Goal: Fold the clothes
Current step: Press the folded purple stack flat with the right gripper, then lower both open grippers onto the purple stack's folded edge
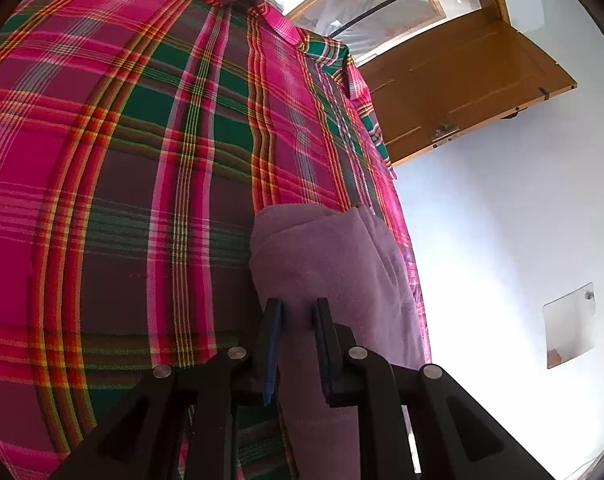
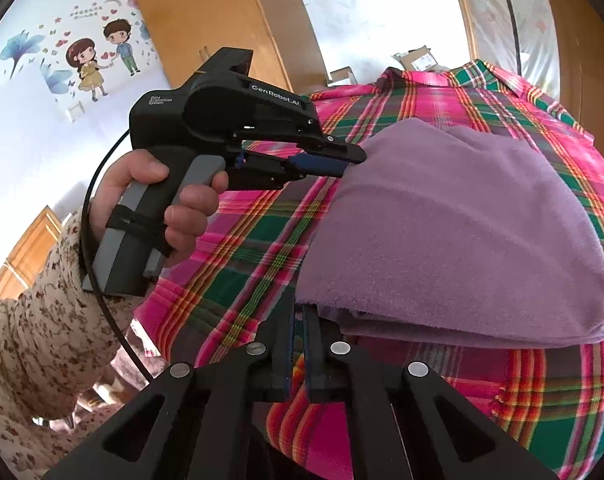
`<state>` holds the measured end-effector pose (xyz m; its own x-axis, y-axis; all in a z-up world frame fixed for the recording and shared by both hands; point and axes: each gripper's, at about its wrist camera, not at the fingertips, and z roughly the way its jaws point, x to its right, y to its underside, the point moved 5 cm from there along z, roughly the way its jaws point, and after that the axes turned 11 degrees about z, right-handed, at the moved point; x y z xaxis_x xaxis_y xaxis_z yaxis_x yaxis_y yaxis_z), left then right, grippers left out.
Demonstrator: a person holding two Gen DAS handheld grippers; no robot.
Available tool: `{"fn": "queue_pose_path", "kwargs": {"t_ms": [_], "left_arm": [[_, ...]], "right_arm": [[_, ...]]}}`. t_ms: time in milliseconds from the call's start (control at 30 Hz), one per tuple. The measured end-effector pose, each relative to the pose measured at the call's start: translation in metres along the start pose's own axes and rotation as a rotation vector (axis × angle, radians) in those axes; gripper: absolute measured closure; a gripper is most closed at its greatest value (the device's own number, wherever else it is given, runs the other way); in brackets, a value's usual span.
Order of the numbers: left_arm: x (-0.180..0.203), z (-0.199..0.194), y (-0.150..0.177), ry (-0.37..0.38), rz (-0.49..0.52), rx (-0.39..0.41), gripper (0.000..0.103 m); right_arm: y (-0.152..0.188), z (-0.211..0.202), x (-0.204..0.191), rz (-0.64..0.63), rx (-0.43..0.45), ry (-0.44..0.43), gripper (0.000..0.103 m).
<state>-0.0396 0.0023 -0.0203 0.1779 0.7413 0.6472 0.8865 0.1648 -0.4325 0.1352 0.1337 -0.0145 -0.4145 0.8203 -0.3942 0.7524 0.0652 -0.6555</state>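
Garment (image 2: pixel 461 220): fuzzy lilac fleece, folded, rounded | surface: pink-green plaid cloth (image 1: pixel 122 160) | left tongs (image 1: pixel 298 308) clamp its fold | right tongs (image 2: pixel 298 312) pinch its edge

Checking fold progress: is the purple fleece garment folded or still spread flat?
Folded. The purple fleece garment lies doubled on the pink plaid cloth, stacked layers showing along its near edge; the left gripper pinches one corner.
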Motion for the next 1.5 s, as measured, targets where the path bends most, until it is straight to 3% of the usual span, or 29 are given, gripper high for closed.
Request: {"fn": "queue_pose_path", "kwargs": {"t_ms": [167, 267, 333, 467, 633, 833, 1067, 1100, 1167, 1300, 1500], "left_arm": [[0.001, -0.007, 0.004, -0.006, 0.009, -0.006, 0.085], [0.001, -0.014, 0.008, -0.002, 0.023, -0.005, 0.072], [0.002, -0.019, 0.012, 0.005, 0.038, -0.009, 0.070], [0.004, -0.019, 0.020, 0.018, 0.061, -0.046, 0.063], [0.004, -0.016, 0.026, 0.030, 0.069, -0.091, 0.059], [0.004, -0.008, 0.029, 0.070, 0.060, -0.117, 0.054], [-0.006, 0.001, 0.030, 0.123, -0.005, -0.138, 0.048], [-0.007, 0.002, 0.031, 0.127, -0.010, -0.141, 0.048], [-0.008, 0.005, 0.032, 0.135, -0.015, -0.152, 0.047], [-0.011, 0.009, 0.033, 0.168, -0.051, -0.158, 0.043], [-0.005, 0.023, 0.032, 0.201, -0.063, -0.165, 0.042]], "right_arm": [[-0.003, -0.024, 0.008, -0.034, 0.015, -0.010, 0.096], [-0.005, -0.046, 0.020, -0.041, 0.036, -0.027, 0.092], [-0.008, -0.063, 0.029, -0.034, 0.052, -0.058, 0.087], [-0.022, -0.087, 0.058, -0.009, 0.107, 0.004, 0.069], [-0.047, -0.087, 0.107, 0.090, 0.111, 0.062, 0.069], [-0.073, -0.064, 0.165, 0.228, 0.033, 0.026, 0.069], [-0.093, -0.029, 0.209, 0.332, -0.138, -0.154, 0.065], [-0.094, -0.024, 0.213, 0.340, -0.161, -0.174, 0.064], [-0.098, -0.011, 0.220, 0.360, -0.211, -0.209, 0.038], [-0.106, 0.012, 0.233, 0.393, -0.287, -0.256, 0.036], [-0.116, 0.023, 0.233, 0.370, -0.319, -0.287, 0.036]]}}
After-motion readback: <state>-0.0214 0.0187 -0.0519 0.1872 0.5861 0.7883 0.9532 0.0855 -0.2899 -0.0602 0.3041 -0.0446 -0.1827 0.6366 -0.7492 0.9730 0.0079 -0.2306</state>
